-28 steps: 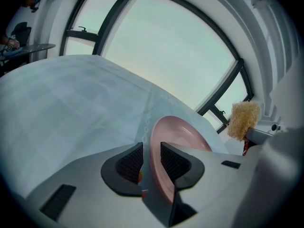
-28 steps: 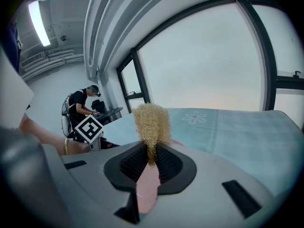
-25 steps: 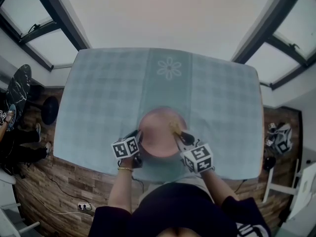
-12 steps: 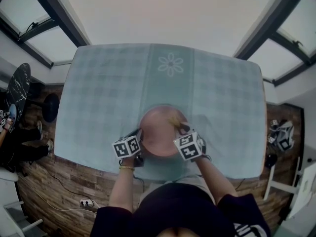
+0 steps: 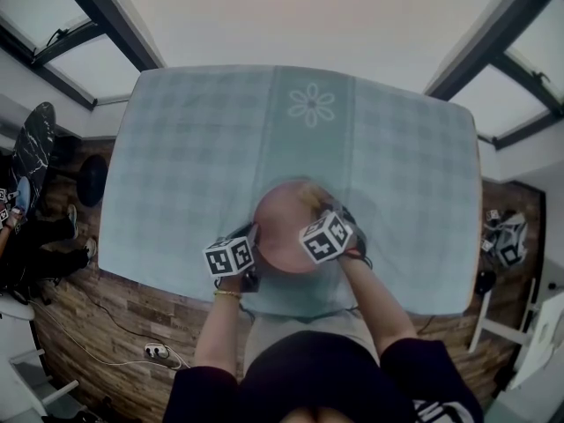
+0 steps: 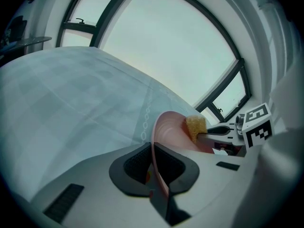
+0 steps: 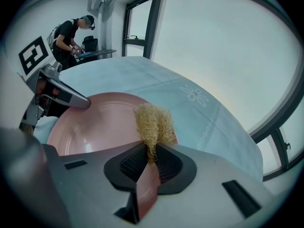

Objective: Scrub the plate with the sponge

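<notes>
The pink plate (image 5: pixel 278 227) lay on the checked cloth of the worktop (image 5: pixel 185 148), close to the near edge and about midway along it. The left gripper (image 6: pixel 154 160) had just been closing its jaws, and they stood narrow, pinched on the plate's near-left rim, which ran straight between the 2 dark pads. The right gripper (image 7: pixel 151 163) was clamped on the lower end of the yellow, fibrous sponge (image 7: pixel 153 120), whose loose tuft stuck out past the jaws. That tuft sat at the plate's far-right rim, over the inner face. Whether it already pressed on the surface could not be told from any view.

The step in hand looked like the start of scrubbing: the plate was steadied by 1 gripper and the sponge brought to it by the other, with no clear sign of scrubbing done so far. The next move probably called for lowering the sponge onto the inner face, then sweeping it across the well and around the rim with light pressure. The left grip would need to stay firm so the plate did not slide on the cloth, and the right jaws would have to keep clear of the left ones.
</notes>
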The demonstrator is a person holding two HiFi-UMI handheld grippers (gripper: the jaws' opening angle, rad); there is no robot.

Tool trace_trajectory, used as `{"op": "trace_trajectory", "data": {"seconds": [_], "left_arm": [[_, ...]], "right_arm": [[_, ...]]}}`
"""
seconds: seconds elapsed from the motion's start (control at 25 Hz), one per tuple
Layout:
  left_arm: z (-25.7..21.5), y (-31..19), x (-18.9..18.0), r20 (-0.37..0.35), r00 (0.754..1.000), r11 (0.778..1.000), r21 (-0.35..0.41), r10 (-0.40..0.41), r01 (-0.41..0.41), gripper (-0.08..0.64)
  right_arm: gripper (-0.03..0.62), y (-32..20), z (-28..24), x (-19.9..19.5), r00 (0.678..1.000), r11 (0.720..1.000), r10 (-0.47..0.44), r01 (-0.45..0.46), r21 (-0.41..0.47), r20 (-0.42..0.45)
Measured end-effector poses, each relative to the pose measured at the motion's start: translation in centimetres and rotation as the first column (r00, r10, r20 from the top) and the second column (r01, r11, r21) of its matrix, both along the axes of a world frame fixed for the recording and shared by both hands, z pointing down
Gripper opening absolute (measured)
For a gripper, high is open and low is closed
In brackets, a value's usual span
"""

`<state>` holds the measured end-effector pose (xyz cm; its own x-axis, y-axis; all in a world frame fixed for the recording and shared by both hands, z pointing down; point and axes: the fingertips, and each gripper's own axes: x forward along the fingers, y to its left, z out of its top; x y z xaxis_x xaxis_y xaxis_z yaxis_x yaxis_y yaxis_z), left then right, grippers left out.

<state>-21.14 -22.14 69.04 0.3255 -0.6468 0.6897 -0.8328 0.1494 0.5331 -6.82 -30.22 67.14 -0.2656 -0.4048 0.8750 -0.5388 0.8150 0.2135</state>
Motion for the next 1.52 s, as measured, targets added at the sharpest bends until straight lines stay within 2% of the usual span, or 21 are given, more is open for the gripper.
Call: {"op": "trace_trajectory", "data": {"seconds": [0.32, 0.52, 1.0, 1.32, 1.52], "left_arm": [[0.3, 0.5, -0.1, -0.026, 0.999, 1.000, -0.019, 0.020, -0.021, 0.023], [0.2, 0.3, -0.1, -0.039, 0.999, 0.999, -0.022, 0.029, -0.030, 0.023], [0.0, -0.1, 0.0, -0.086, 0.995, 0.999, -0.010, 0.043, -0.044, 0.023], [0.0, 0.0, 0.1, -0.110, 0.992, 0.998, -0.010, 0.057, -0.059, 0.025], [0.0, 0.0, 0.1, -0.109, 0.992, 0.998, -0.008, 0.059, -0.060, 0.025]], "right_arm": [[0.044, 0.5, 0.7, -1.6, 0.999, 1.000, -0.002, 0.002, -0.003, -0.050], [0.044, 0.8, 0.6, -2.8, 0.999, 1.000, 0.006, -0.007, -0.030, -0.042], [0.044, 3.8, 0.7, -5.9, 0.998, 0.997, -0.049, 0.047, -0.054, -0.031], [0.044, 7.2, 0.7, -7.1, 0.983, 0.986, -0.163, 0.160, -0.036, -0.087], [0.044, 9.3, 0.7, -7.3, 0.976, 0.980, -0.196, 0.191, -0.054, -0.095]]}}
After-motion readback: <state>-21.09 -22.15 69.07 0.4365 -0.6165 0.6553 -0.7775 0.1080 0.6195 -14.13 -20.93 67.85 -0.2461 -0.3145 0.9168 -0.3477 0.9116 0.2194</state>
